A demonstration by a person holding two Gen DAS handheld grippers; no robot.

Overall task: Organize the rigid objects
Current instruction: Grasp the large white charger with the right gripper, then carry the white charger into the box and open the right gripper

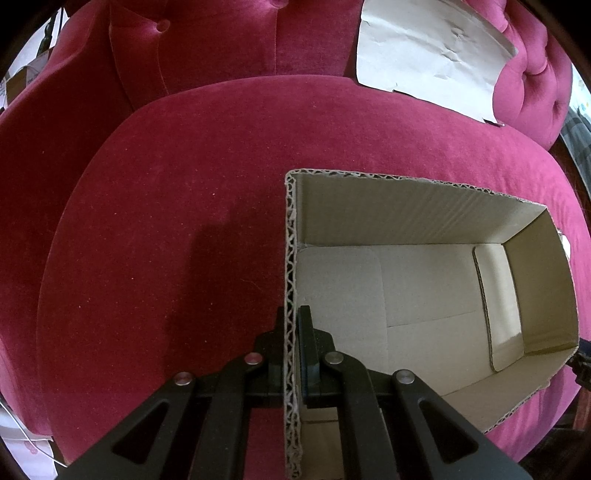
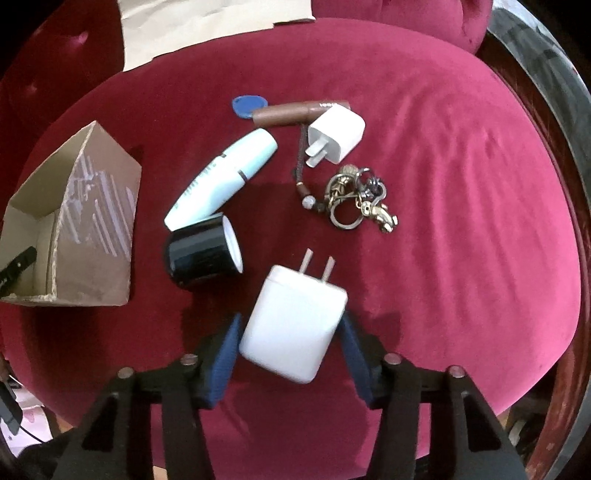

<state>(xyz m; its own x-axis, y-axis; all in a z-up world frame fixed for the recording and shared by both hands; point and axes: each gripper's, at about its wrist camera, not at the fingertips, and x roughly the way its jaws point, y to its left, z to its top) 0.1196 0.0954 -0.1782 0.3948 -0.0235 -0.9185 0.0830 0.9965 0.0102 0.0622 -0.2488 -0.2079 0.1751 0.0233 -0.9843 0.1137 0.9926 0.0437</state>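
Observation:
My left gripper (image 1: 291, 314) is shut on the near wall of an empty cardboard box (image 1: 424, 295) that sits on the red velvet seat (image 1: 184, 184). The box also shows in the right wrist view (image 2: 77, 229) at the left. My right gripper (image 2: 291, 325) holds a large white charger (image 2: 293, 325) between its blue pads (image 2: 225, 350), prongs pointing away. Beyond it lie a black cylinder (image 2: 201, 253), a white elongated device (image 2: 225, 177), a small white plug (image 2: 334, 136), a brown wooden stick (image 2: 295, 110), a blue tag (image 2: 247, 105) and a bunch of brass keyrings (image 2: 358, 201).
A crumpled sheet of paper (image 1: 436, 51) leans on the chair's tufted back, also seen in the right wrist view (image 2: 207, 26). The seat's dark wooden edge (image 2: 569, 258) runs along the right.

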